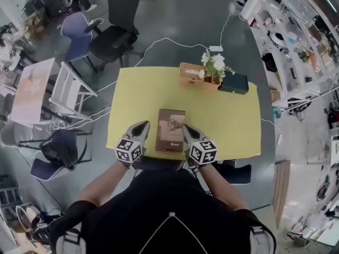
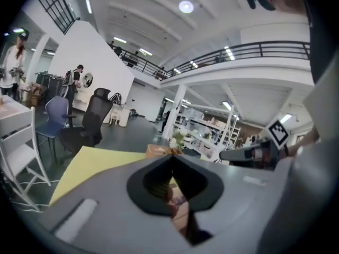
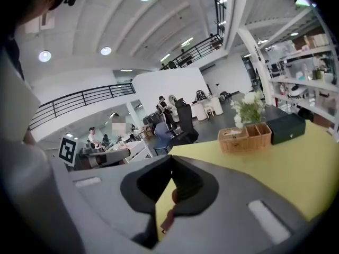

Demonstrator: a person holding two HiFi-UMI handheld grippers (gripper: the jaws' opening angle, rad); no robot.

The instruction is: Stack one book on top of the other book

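Lying near the counter's (image 1: 233, 131) front edge, a brown-covered book (image 1: 170, 130) sits lengthwise towards the person. From the head view it cannot be settled whether this is one volume or two already stacked; only one cover shows.

Left tongs (image 1: 140, 127): just left of the book, tips level with its middle, apart from its edge. In the left gripper view the jaws are clenched tip to tip with nothing between them, and a brown sliver of the book shows through the gap behind the tips.

Right tongs (image 1: 187, 130): just right of the book, tips at or touching its right edge. The right gripper view shows these jaws likewise closed on themselves and empty.

Beyond the book, well apart at the counter's far edge: a wicker basket (image 1: 193, 73), white flowers (image 1: 214, 62) beside it, and a dark box (image 1: 234, 83) to the far right of the book.

Off the counter, far left of the book: a white folding chair (image 1: 69, 91), a blue chair (image 1: 77, 33) and a black office chair (image 1: 114, 33). White cables (image 1: 159, 41) trail on the floor beyond.

Each tongs' own grey body fills the lower half of its gripper view.
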